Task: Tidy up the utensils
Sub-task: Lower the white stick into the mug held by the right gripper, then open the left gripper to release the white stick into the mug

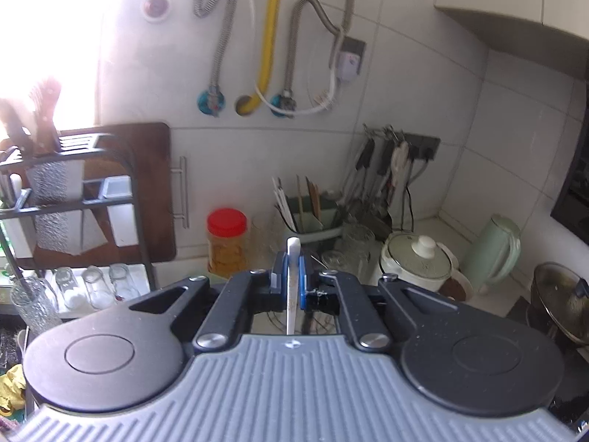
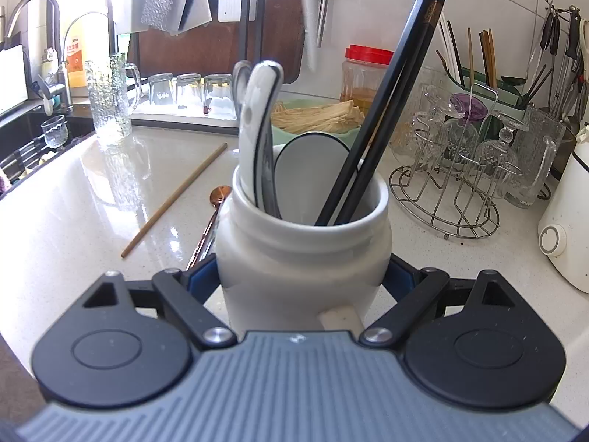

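Observation:
My left gripper (image 1: 293,280) is shut on a thin white utensil (image 1: 292,258) that stands upright between its blue pads, held up in the air facing the tiled wall. My right gripper (image 2: 302,276) is shut on a white ceramic jar (image 2: 302,243) standing on the counter. The jar holds white spoons (image 2: 257,118), a round white-and-black spoon bowl (image 2: 311,162) and black chopsticks (image 2: 390,110). A wooden chopstick (image 2: 175,199) and a copper spoon (image 2: 217,202) lie on the counter left of the jar.
A wire rack of glasses (image 2: 460,169) stands right of the jar, a white appliance (image 2: 567,243) further right. A green bowl of noodles (image 2: 313,118) and a red-lidded jar (image 2: 364,73) sit behind. The sink (image 2: 33,140) is at the left. A green chopstick holder (image 1: 313,217) stands by the wall.

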`<state>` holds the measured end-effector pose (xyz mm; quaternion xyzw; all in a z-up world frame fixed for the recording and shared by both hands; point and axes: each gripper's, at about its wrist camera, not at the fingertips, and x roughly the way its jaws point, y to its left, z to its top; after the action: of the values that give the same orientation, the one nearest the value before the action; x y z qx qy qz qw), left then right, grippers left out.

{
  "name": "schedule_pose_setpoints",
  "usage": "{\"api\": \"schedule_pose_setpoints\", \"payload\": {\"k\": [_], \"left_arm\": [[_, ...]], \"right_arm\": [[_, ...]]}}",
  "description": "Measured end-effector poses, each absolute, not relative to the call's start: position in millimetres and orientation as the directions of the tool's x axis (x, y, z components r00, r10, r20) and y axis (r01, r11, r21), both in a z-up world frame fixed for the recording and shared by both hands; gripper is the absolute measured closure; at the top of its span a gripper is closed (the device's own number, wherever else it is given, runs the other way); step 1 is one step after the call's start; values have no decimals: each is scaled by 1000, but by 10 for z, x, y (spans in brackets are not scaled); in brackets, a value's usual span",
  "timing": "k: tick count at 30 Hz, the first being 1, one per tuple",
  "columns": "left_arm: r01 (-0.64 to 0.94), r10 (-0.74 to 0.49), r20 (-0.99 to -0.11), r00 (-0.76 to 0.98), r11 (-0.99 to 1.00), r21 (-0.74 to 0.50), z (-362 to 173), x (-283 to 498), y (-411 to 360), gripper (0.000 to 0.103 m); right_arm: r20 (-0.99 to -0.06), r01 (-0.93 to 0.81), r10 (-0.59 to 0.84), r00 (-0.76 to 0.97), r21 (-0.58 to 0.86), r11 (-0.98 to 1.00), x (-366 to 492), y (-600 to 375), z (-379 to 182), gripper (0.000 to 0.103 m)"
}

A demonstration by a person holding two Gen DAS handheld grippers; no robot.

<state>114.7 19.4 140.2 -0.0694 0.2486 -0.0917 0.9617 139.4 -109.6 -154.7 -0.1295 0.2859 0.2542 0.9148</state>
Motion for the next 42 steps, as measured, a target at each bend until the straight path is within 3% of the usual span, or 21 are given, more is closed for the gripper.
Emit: {"api": "schedule_pose_setpoints", "payload": {"k": [22,35,37,40,42], "left_arm": [[161,-201,-660,724,979,-122,282,1550,-289,96],[132,-171,-666,726,985,-109,274,1630,-284,95],[123,-173,-660,731,985,-122,309,1610,-242,90],[87,-153,-640,753,987,-133,375,1544,-153,72],[56,-130,-628,768,989,-136,413,1485,-83,67]], "right_arm": [[-577,-537,404,710,-72,841,1389,-1144,-1570,11],[-579,-549,413,703,-72,833,1393,-1167,-1567,11],[-580,-550,414,702,-71,832,1398,-1171,-1566,11],[-580,-553,415,701,-74,830,1402,-1171,-1563,11],[-580,-556,419,699,-72,828,1405,-1176,-1563,11]]}}
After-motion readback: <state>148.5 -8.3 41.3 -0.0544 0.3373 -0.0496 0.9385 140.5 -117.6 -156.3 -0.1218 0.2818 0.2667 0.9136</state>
